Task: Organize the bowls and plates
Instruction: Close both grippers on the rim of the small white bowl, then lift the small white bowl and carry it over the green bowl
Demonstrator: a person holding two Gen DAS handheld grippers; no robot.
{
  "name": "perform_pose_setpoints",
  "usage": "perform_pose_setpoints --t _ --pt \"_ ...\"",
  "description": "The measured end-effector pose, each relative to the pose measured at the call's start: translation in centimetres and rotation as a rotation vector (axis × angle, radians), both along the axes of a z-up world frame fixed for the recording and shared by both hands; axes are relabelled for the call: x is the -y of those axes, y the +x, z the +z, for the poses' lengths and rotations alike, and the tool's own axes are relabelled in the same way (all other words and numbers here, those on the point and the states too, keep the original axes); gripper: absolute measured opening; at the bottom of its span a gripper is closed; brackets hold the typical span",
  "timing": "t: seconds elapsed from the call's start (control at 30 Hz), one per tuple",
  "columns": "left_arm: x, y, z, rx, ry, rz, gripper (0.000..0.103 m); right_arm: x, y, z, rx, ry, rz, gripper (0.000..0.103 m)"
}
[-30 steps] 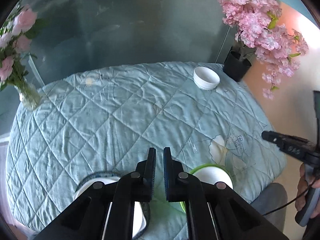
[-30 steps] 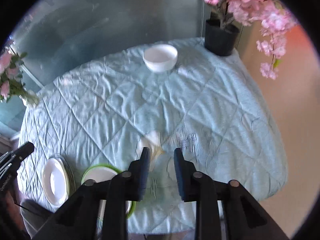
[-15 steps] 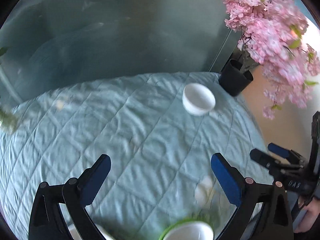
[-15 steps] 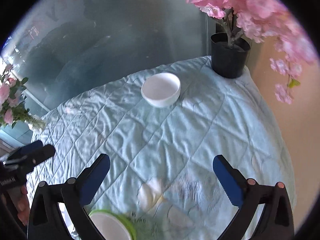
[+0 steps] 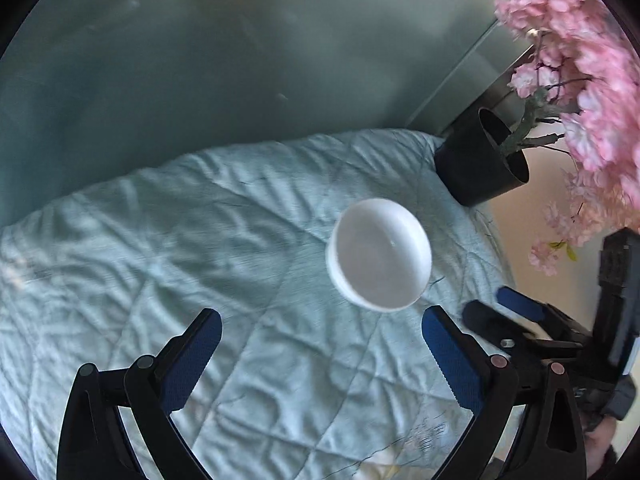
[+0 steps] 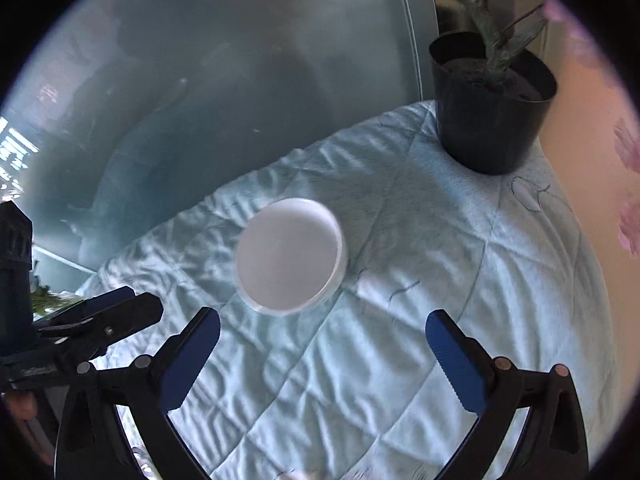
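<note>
On the pale blue-green quilted cloth (image 5: 248, 240) that covers the table, a round white bowl (image 5: 379, 254) stands upright and empty near the far right part of the surface, with nothing inside it and nothing touching it. Just beyond it, at the far right corner of the cloth, sits a black plastic flower pot (image 5: 478, 168) with a grey-green stem, from which pink artificial blossoms (image 5: 576, 64) spread over the right edge of the view; the pot and the bowl are near each other but apart. Behind the table rises a dull grey-green wall. From the left wrist view, the left gripper (image 5: 318, 340) points down at the cloth with its two blue-padded black fingers spread wide and released, nothing between them; the bowl lies ahead of it, a little toward its right finger, and does not touch either pad. From the right wrist view, the right gripper (image 6: 322, 338) is likewise spread wide and empty above the cloth, with the white bowl (image 6: 290, 256) ahead of it, toward its left finger and clear of both pads. Each gripper shows at the edge of the other's view, so the two flank the bowl from the near side.
</note>
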State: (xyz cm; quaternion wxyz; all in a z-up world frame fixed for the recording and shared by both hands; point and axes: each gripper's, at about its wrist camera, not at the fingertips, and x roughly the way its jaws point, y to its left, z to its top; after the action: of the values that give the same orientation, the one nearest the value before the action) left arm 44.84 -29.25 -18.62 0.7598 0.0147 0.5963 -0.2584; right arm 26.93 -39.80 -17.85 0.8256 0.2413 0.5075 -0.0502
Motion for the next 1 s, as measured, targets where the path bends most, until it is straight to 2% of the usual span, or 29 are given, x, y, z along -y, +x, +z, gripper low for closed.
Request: perform_pose_setpoints --t 0.13,0.17,0.23,0.27,0.37,0.43,0.57,0.6,0.63,0.67,0.7,0.73,0.77,0.8,0.83,1.0 --pt "1.5 1.8 -2.1 -0.02 0.012 -0.016 0.098 0.9 2.2 -2.5 -0.063 -0.013 0.001 0.101" --pt "1.9 2.2 -2.7 -0.027 0.016 -0.023 0.098 1.1 2.6 -3.1 -0.075 -0.011 -0.005 0.098" --pt "2.8 2.6 -3.8 -0.038 0.04 -0.047 0.088 1.5 3.4 -4.1 -0.095 -0.006 -0.007 0.088" --pt "3.3 2.8 -4.6 -0.048 0.058 -0.067 0.087 1.6 3.8 -4.5 -0.107 -0.01 -0.007 0.084" --pt "3.8 3.6 -5.8 -0.057 0.086 -0.065 0.084 2.0 4.5 -5.1 -0.113 -0.019 -0.018 0.08" --pt "3.7 4.3 -6.5 -0.075 0.076 -0.043 0.081 2.2 4.9 -5.2 -0.118 -0.031 -0.02 0.071" --pt "4.6 4.9 -7.5 -0.085 0.096 -0.068 0.067 2.4 5.7 -6.2 -0.163 -0.016 -0.013 0.033" --pt "5.0 5.0 -7.7 -0.085 0.108 -0.081 0.06 2.5 6.0 -6.6 -0.172 -0.006 -0.017 0.023" --pt "5.2 5.1 -7.9 -0.096 0.106 -0.09 0.054 2.6 6.2 -6.9 -0.172 0.015 -0.026 0.021" --pt "5.5 5.2 -8.1 -0.102 0.103 -0.09 0.051 2.6 6.3 -6.9 -0.168 0.025 -0.03 0.014" --pt "5.8 5.2 -8.1 -0.099 0.1 -0.095 0.044 2.4 6.5 -6.9 -0.164 0.028 -0.029 0.006" --pt "6.6 5.3 -8.1 -0.091 0.105 -0.105 0.03 2.0 6.7 -6.7 -0.166 0.019 -0.024 0.006" --pt "7.0 5.2 -8.2 -0.089 0.112 -0.119 0.024 1.6 6.8 -6.5 -0.171 -0.006 -0.026 0.005" --pt "7.3 5.1 -8.5 -0.097 0.119 -0.126 0.013 1.1 6.9 -6.3 -0.171 -0.03 -0.028 0.005" --pt "7.5 5.0 -8.8 -0.101 0.127 -0.127 0.01 0.9 7.0 -6.3 -0.175 -0.038 -0.029 0.006" --pt "8.3 4.3 -8.6 -0.077 0.148 -0.138 0.008 0.7 6.8 -6.3 -0.16 -0.037 -0.036 0.005"
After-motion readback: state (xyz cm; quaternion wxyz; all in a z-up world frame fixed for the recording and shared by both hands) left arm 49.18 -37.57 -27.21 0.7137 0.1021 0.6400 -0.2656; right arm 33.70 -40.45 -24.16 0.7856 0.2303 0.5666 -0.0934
